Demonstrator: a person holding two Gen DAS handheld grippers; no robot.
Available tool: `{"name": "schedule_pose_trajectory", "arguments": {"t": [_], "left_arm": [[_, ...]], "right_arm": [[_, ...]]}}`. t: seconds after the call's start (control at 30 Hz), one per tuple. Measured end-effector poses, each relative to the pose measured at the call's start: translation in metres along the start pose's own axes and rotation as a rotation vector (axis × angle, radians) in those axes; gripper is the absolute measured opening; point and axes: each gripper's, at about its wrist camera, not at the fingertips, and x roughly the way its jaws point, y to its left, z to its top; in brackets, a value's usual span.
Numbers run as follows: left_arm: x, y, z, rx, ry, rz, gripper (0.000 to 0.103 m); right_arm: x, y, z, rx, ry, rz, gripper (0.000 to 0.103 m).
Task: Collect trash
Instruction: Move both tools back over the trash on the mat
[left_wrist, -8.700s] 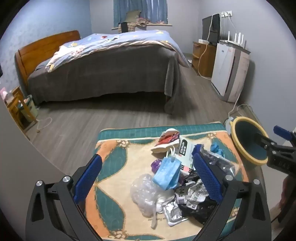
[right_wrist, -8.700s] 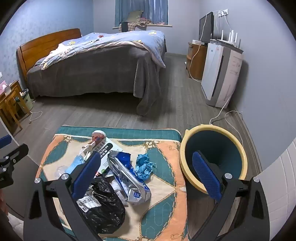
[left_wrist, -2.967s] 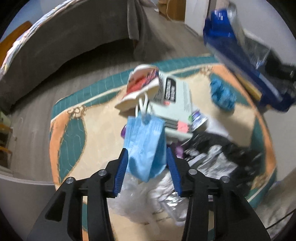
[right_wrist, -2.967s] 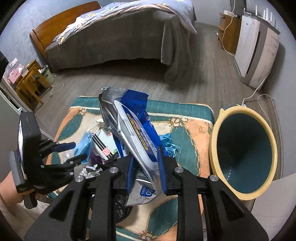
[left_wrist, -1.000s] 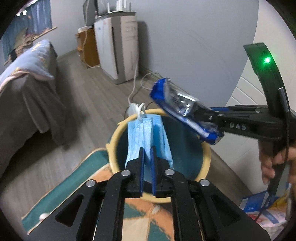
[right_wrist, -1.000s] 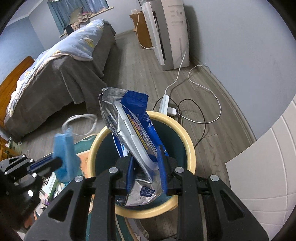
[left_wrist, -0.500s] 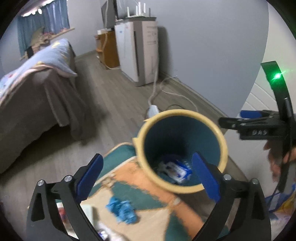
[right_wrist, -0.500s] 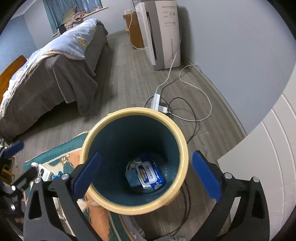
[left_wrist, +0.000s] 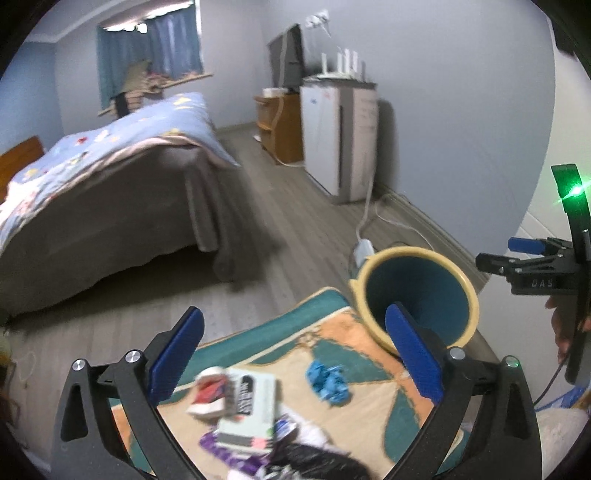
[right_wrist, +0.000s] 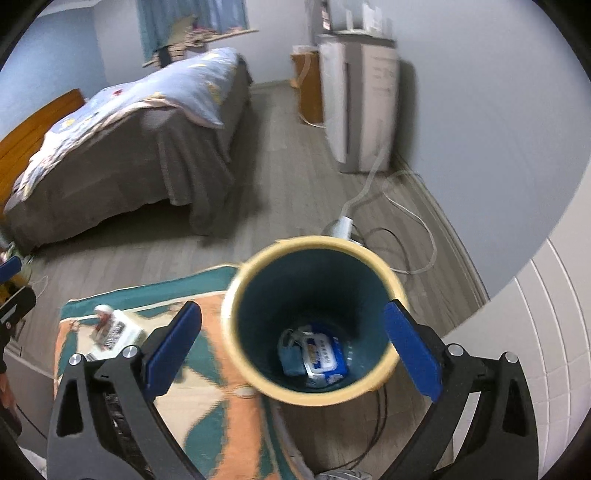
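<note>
A yellow-rimmed, teal-lined trash bin (right_wrist: 258, 258) stands off the mat's right edge; it also shows in the left wrist view (left_wrist: 417, 254). Inside lie a blue snack wrapper (right_wrist: 325, 356) and a blue face mask (right_wrist: 290, 358). My right gripper (right_wrist: 291, 343) is open and empty above the bin. My left gripper (left_wrist: 295, 350) is open and empty above the patterned mat (left_wrist: 369, 343). On the mat lie a blue crumpled wad (left_wrist: 328, 376), a white box (left_wrist: 251, 410), a red-and-white packet (left_wrist: 208, 391), purple wrappers and a black bag (left_wrist: 314, 461).
A bed (left_wrist: 110, 184) with a grey skirt stands to the left. A white appliance (left_wrist: 340, 140) and a wooden cabinet (left_wrist: 280, 125) stand along the right wall. A power strip and cables (right_wrist: 369, 225) lie on the floor behind the bin.
A second ago both grippers held trash over the bin: left the face mask, right the snack wrapper. Both opened and dropped them in. My left gripper has since swung back toward the mat.
</note>
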Motion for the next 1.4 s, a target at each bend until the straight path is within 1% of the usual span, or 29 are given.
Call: {"name": "schedule_pose_trajectory", "arguments": {"t": [0.13, 0.23, 0.37, 0.47, 0.57, 0.63, 0.7, 0.77, 0.87, 0.97, 1.07, 1.2, 1.4], "left_arm": [[-0.022, 0.032, -0.015, -0.047, -0.004, 0.042, 0.098], [-0.037, 0.056, -0.028, -0.077, -0.012, 0.094, 0.098], [-0.052, 0.085, -0.045, -0.132, -0.013, 0.136, 0.098], [-0.059, 0.105, -0.058, -0.171, -0.007, 0.17, 0.098], [-0.06, 0.123, -0.074, -0.191, 0.005, 0.219, 0.098], [-0.057, 0.132, -0.086, -0.206, 0.019, 0.25, 0.098], [-0.053, 0.14, -0.094, -0.224, 0.032, 0.262, 0.098], [-0.045, 0.149, -0.103, -0.243, 0.054, 0.27, 0.098], [-0.03, 0.159, -0.113, -0.268, 0.097, 0.262, 0.098], [-0.013, 0.166, -0.116, -0.292, 0.123, 0.24, 0.098], [0.003, 0.163, -0.114, -0.265, 0.141, 0.242, 0.098], [0.03, 0.153, -0.111, -0.239, 0.176, 0.209, 0.098], [0.069, 0.134, -0.112, -0.188, 0.23, 0.18, 0.098]], "right_arm": [[-0.006, 0.044, 0.003, -0.063, -0.025, 0.048, 0.097], [-0.008, 0.078, 0.007, -0.102, -0.04, 0.096, 0.097], [-0.007, 0.127, 0.008, -0.154, -0.043, 0.158, 0.097], [-0.003, 0.157, 0.005, -0.169, -0.041, 0.208, 0.097], [0.01, 0.176, -0.003, -0.161, -0.018, 0.234, 0.097], [0.022, 0.181, -0.012, -0.161, 0.0, 0.233, 0.097], [0.034, 0.182, -0.023, -0.179, 0.014, 0.211, 0.097], [0.048, 0.183, -0.034, -0.195, 0.045, 0.192, 0.097], [0.07, 0.179, -0.039, -0.203, 0.104, 0.178, 0.097], [0.083, 0.171, -0.037, -0.206, 0.11, 0.135, 0.097], [0.097, 0.158, -0.034, -0.19, 0.114, 0.088, 0.097], [0.115, 0.144, -0.031, -0.128, 0.151, 0.07, 0.097], [0.136, 0.15, -0.038, -0.168, 0.206, 0.074, 0.097]]}}
